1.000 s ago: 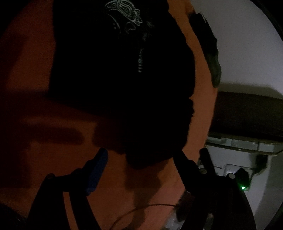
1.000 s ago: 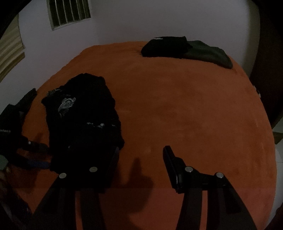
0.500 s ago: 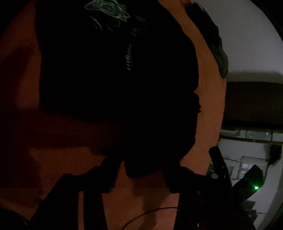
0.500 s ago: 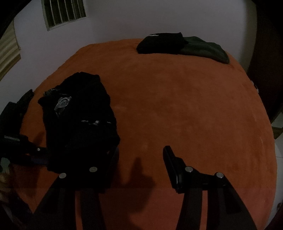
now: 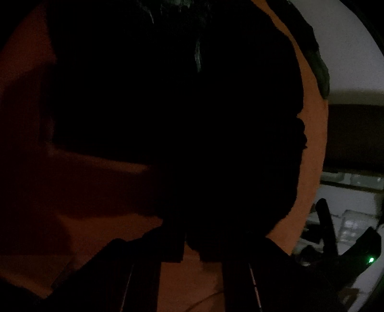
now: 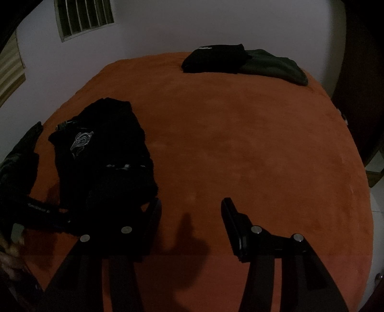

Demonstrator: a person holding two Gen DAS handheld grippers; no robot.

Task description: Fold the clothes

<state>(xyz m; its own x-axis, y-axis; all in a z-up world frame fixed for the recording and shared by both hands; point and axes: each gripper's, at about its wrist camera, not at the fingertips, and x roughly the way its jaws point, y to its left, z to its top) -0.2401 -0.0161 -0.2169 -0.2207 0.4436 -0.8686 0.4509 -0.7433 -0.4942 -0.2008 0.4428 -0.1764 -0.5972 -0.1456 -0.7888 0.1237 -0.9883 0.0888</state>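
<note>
A crumpled black garment (image 6: 103, 153) with a white printed emblem lies on the left of the orange bed (image 6: 240, 144). It fills most of the left wrist view (image 5: 192, 108), very dark. My left gripper (image 5: 192, 254) has its fingers nearly together at the garment's near edge; it also shows in the right wrist view (image 6: 45, 208) at the garment's left side. Whether cloth is pinched is too dark to tell. My right gripper (image 6: 189, 211) is open and empty above the bedcover, just right of the garment.
Folded black clothes (image 6: 216, 58) and a grey-green garment (image 6: 276, 67) lie at the bed's far edge by the white wall. A barred window (image 6: 84, 19) is at the upper left. The bed's right edge (image 6: 367, 192) drops to the floor.
My left gripper has pushed forward onto the black garment's near edge and its fingers have closed in from wide apart. The right gripper has stayed almost still.
</note>
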